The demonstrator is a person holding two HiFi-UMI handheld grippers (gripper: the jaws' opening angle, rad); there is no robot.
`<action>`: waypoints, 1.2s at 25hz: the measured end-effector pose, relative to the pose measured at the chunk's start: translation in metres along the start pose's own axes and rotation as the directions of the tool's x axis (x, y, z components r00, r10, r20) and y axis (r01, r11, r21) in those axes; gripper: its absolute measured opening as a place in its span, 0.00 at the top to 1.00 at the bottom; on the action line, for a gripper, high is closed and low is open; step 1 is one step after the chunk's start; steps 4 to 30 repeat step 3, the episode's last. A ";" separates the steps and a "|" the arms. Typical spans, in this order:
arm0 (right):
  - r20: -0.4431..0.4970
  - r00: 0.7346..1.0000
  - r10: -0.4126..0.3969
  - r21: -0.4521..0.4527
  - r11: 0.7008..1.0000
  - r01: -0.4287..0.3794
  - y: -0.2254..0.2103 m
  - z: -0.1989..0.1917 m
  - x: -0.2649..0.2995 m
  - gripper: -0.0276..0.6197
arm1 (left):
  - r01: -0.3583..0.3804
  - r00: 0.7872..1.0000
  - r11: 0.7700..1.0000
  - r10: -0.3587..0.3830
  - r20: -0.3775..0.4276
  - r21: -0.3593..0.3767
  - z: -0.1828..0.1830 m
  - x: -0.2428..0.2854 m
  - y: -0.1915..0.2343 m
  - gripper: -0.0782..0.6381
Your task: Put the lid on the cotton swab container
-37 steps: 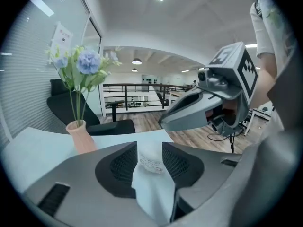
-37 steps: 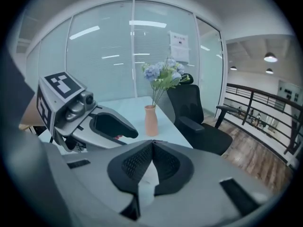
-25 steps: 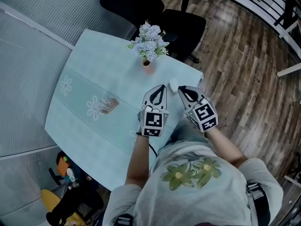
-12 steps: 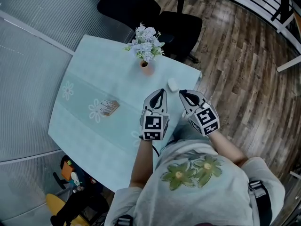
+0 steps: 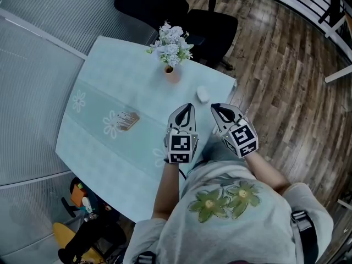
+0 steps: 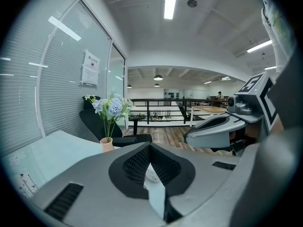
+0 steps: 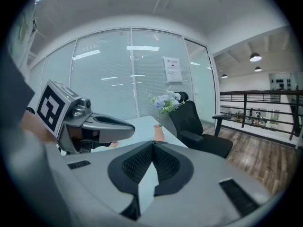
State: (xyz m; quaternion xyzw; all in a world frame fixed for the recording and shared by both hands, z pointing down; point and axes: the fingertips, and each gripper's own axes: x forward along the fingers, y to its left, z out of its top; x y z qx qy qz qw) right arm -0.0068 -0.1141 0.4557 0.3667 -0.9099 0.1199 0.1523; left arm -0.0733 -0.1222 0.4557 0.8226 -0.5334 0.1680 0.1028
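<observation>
Hovering side by side over the counter's (image 5: 110,81) near edge, the left claw (image 5: 186,107) and right claw (image 5: 215,107) both have jaws closed, with nothing between them. The white container (image 5: 202,95) sits on the counter just beyond the tips, touching neither claw. Whether it is capped cannot be told. A flower vase (image 5: 172,73) stands farther back. A tan item (image 5: 127,121) lies well to the left.

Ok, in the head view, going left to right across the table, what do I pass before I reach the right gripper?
small brown packet → vase of flowers → white cotton swab container → right gripper
</observation>
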 end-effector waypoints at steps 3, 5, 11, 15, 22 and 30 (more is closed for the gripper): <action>-0.004 1.000 0.000 0.000 1.000 0.000 -0.001 -0.003 0.001 0.96 | 0.005 1.000 1.000 -0.005 -0.004 0.003 -0.003 0.001 -0.001 0.89; -0.004 1.000 0.000 0.000 1.000 0.000 -0.001 -0.003 0.001 0.96 | 0.005 1.000 1.000 -0.005 -0.004 0.003 -0.003 0.001 -0.001 0.89; -0.004 1.000 0.000 0.000 1.000 0.000 -0.001 -0.003 0.001 0.96 | 0.005 1.000 1.000 -0.005 -0.004 0.003 -0.003 0.001 -0.001 0.89; -0.004 1.000 0.000 0.000 1.000 0.000 -0.001 -0.003 0.001 0.96 | 0.005 1.000 1.000 -0.005 -0.004 0.003 -0.003 0.001 -0.001 0.89; -0.004 1.000 0.000 0.000 1.000 0.000 -0.001 -0.003 0.001 0.96 | 0.005 1.000 1.000 -0.005 -0.004 0.003 -0.003 0.001 -0.001 0.89; -0.004 1.000 0.000 0.000 1.000 0.000 -0.001 -0.003 0.001 0.96 | 0.005 1.000 1.000 -0.005 -0.004 0.003 -0.003 0.001 -0.001 0.89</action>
